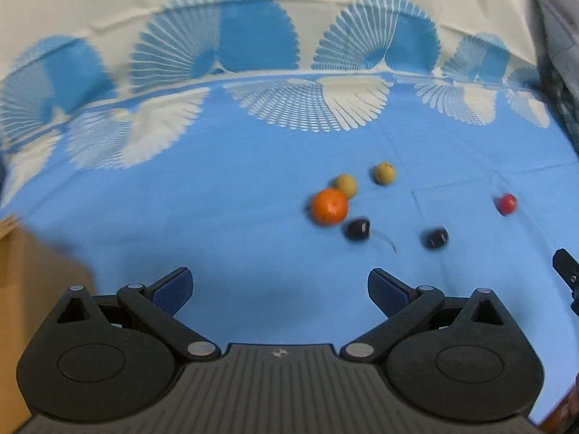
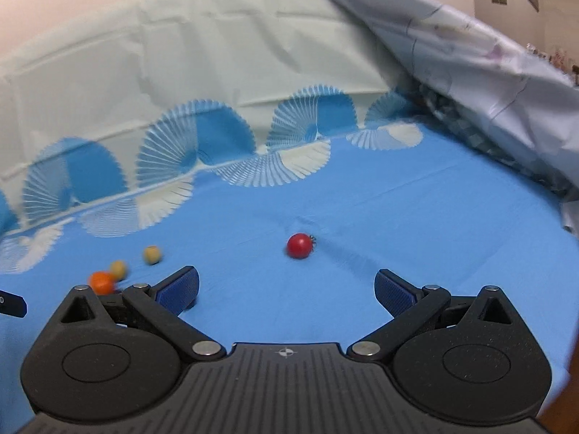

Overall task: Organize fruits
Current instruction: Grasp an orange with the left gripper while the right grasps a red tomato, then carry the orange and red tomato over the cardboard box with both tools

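Loose fruits lie on a blue tablecloth. In the left wrist view an orange touches a yellow-tan fruit; a second yellow-tan fruit sits just beyond. Two dark plums lie nearer, and a red fruit is far right. My left gripper is open and empty, short of the fruits. My right gripper is open and empty, with the red fruit ahead between the finger lines. The orange and yellow-tan fruits show at its left.
A brown cardboard box stands at the left edge of the left wrist view. Crumpled grey-blue cloth piles up at the back right. The cloth rises as a pale backdrop behind the table. The other gripper's tip shows at the right.
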Motion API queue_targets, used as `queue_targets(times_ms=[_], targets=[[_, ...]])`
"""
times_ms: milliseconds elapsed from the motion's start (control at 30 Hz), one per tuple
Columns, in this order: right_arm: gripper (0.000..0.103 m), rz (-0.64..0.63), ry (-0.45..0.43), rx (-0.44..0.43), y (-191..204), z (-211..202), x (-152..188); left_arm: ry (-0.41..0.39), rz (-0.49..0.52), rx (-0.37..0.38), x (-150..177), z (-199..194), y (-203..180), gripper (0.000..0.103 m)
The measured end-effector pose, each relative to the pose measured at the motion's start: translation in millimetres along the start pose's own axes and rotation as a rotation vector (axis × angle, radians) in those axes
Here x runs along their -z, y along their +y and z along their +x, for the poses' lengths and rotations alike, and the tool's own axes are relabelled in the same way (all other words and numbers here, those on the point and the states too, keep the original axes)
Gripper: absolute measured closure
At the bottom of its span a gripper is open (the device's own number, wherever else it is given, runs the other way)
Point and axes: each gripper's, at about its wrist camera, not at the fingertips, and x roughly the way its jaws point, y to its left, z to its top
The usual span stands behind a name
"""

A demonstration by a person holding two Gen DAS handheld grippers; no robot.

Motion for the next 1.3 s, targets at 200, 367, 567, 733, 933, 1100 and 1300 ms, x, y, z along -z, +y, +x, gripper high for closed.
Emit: queue_targets(times_ms=[200,367,567,733,933,1100,1300], targets=[[0.001,-0.031,0.049,0.032,-11.9,100.3,-8.8,0.076,-0.042,0.059,-37.0,76.0,-16.1,0.000],[0.001,-0.046,0.076,0.028,-11.4,151.8,-7.0,0.151,-0.091,0.102,-51.5,117.5,-18.5,0.000],[0.001,-0.044,0.069,0.049,-8.4,166.8,2.6,0.150,-0.078,0.088,-52.0,126.4,-16.4,0.000],[0.043,-0.083,0.059,0.029,-4.2,153.6,0.6,0.116,-0.085,0.043,-53.9,114.7,-14.3,0.063],[0.070,-0.076,0.076,0.021,4.4,137.7,-5.7,0.124,-0.155,0.065,-44.9,87.2,-4.3,0.062],[0.070,-0.041,0.014,-0.015,1.5,88.2,-19.2,0.118,-0.134,0.090,-25.4,39.2,1.0,0.062],[0.070,-0.017,-0.043,-0.118,8.9,-10.0,-19.5,0.082,-0.100,0.084,15.1,-45.0,19.3,0.062]])
